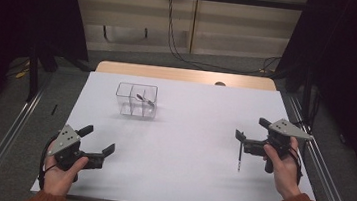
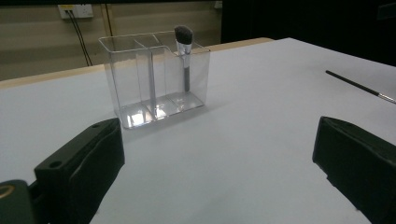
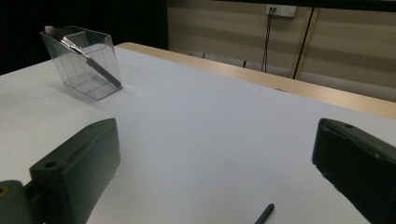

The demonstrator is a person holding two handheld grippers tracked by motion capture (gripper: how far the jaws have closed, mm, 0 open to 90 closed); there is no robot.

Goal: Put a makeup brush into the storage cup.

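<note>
A white table (image 1: 181,151) spreads across the high view, with a strip of bare wood (image 1: 184,75) along its far edge. On its far left part stands a clear plastic organiser (image 1: 136,100), divided into compartments. In the left gripper view a makeup brush (image 2: 185,51) stands in the organiser's right-hand compartment, dark bristle head up and poking above the rim; in the right gripper view the same brush leans at a slant inside the box.

The left gripper (image 1: 97,145) is held in the person's left hand (image 1: 60,173) at the near left of the table, its jaws spread wide with nothing between them (its own view shows only bare table in the gap). It sits well apart from the organiser, which lies farther off and a little to the right.

The right gripper (image 1: 250,135) is held in the right hand (image 1: 283,164) at the right side of the table, jaws also released and empty.

A thin dark brush (image 1: 239,157) lies flat on the table just beside the right gripper, on its near left side, pointing roughly near to far. Its tip shows at the bottom edge of the right gripper view, between the two jaws but below them, not gripped.
</note>
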